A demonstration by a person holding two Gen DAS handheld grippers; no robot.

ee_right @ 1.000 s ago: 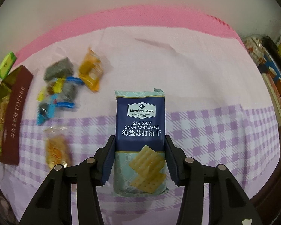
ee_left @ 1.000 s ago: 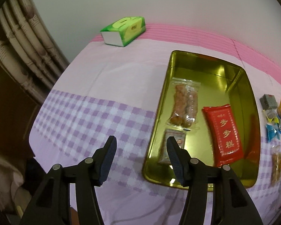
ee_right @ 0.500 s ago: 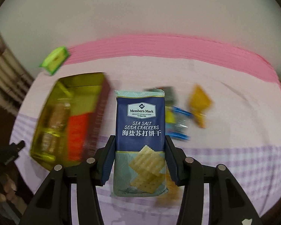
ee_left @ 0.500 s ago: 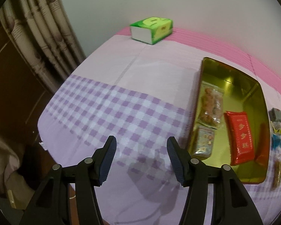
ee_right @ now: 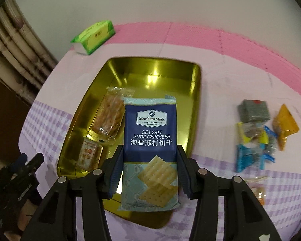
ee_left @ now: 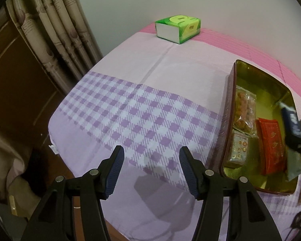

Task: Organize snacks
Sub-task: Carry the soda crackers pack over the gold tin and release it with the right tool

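**Cracker pack held over the gold tin**

Left wrist view: the left gripper has nothing between its jaws, which are opening, above the checked cloth. A green tissue box stands at the far edge. At the right lies the tin with a clear bag of snacks, a small pack and a red pack in it. The cracker pack shows only as a dark edge.

Right wrist view: the right gripper is clamped on the cracker pack, over the tin; its front is readable here. The red pack is hidden behind it. Loose snacks lie on the cloth right of the tin, well apart from it.
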